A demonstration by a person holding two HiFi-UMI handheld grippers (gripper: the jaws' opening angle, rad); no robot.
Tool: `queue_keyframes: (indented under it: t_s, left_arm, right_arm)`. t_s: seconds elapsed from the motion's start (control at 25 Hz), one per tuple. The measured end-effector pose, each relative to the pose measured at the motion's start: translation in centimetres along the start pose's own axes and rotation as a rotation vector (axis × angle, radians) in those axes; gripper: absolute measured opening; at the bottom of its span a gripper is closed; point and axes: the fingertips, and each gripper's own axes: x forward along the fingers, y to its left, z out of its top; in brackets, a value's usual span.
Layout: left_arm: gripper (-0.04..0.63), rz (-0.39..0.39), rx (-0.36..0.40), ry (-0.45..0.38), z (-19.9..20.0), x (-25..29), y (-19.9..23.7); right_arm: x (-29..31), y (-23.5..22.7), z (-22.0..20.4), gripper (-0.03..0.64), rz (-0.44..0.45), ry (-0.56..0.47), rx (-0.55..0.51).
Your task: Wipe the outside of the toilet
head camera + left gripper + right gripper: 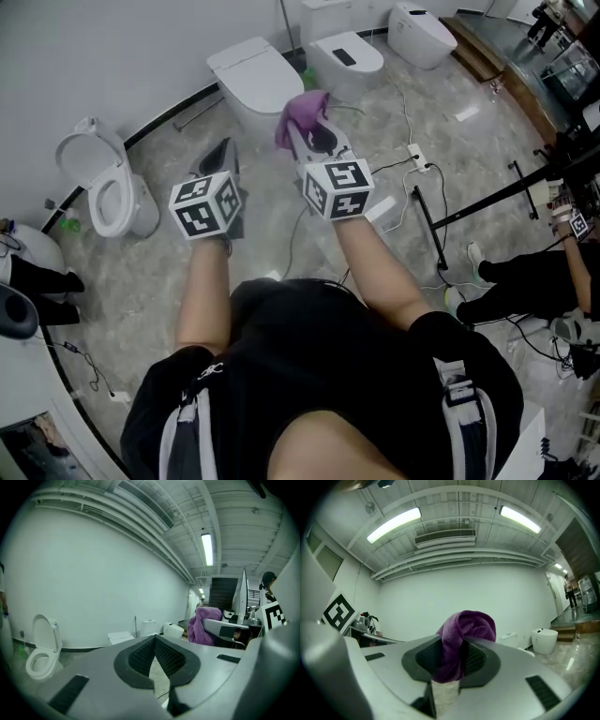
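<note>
A purple cloth (300, 114) (461, 637) is pinched in my right gripper (317, 141) (454, 656), which is shut on it and held up in the air. The cloth (206, 625) also shows at the right of the left gripper view. My left gripper (222, 167) (154, 656) is shut with nothing between its jaws. A white toilet with its lid closed (255, 80) (120, 637) stands ahead by the wall, beyond both grippers. Another toilet with its lid raised (103, 183) (42, 648) stands to the left.
Two more white toilets (345, 58) (422, 33) line the wall to the right. Cables and a power strip (415, 157) lie on the marble floor. A black stand (487, 202) and a seated person (544, 267) are at the right. A green bottle (70, 225) sits by the left toilet.
</note>
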Motion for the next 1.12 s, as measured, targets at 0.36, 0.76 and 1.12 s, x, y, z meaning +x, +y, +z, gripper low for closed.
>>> queue_keyframes:
  t_s: [0.36,0.76,1.12]
  left_arm:
    - [0.008,0.026,-0.003,0.019,-0.6,-0.5,0.5]
    - [0.008,0.023,-0.015,0.022,-1.0,1.0,0.2]
    - [0.008,0.028,-0.014,0.021,0.1,6.2,1.6]
  right_arm:
    - [0.4,0.4,-0.7,0.092,0.019,0.022,0.012]
    - [0.8,-0.6,-1.5,0.092,0.027,0.048,-0.017]
    - [4.5,-3.3,-1.8,0.092,0.037,0.051,-0.037]
